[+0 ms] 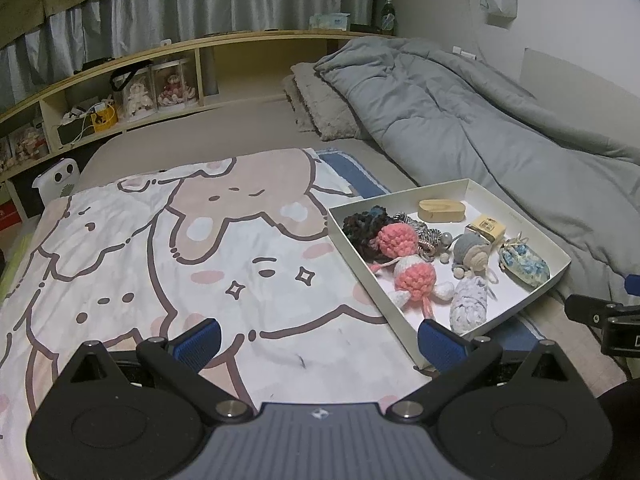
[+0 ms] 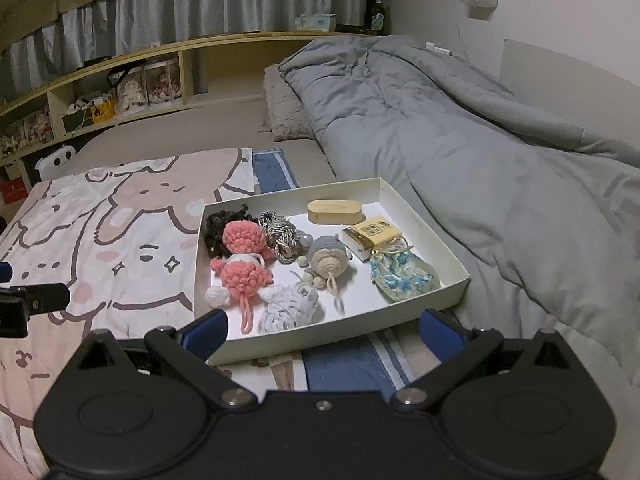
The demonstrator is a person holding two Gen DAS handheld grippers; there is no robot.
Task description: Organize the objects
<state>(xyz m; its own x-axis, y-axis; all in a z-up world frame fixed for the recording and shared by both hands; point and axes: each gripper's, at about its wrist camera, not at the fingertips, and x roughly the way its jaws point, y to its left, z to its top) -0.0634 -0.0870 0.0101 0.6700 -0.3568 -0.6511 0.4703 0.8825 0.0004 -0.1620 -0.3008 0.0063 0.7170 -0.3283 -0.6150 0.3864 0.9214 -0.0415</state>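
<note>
A shallow white box lies on the bed, on a cartoon-print blanket. Inside it are pink crochet toys, a dark yarn bundle, a braided cord, a grey knitted ball toy, a pale yarn bundle, a wooden oval case, a small yellow carton and a blue floral pouch. My left gripper hovers open over the blanket, left of the box. My right gripper is open just before the box's near wall.
A rumpled grey duvet fills the right side of the bed, with a pillow behind it. A wooden shelf with figurines and small boxes runs along the back under grey curtains. A white device stands at the bed's left edge.
</note>
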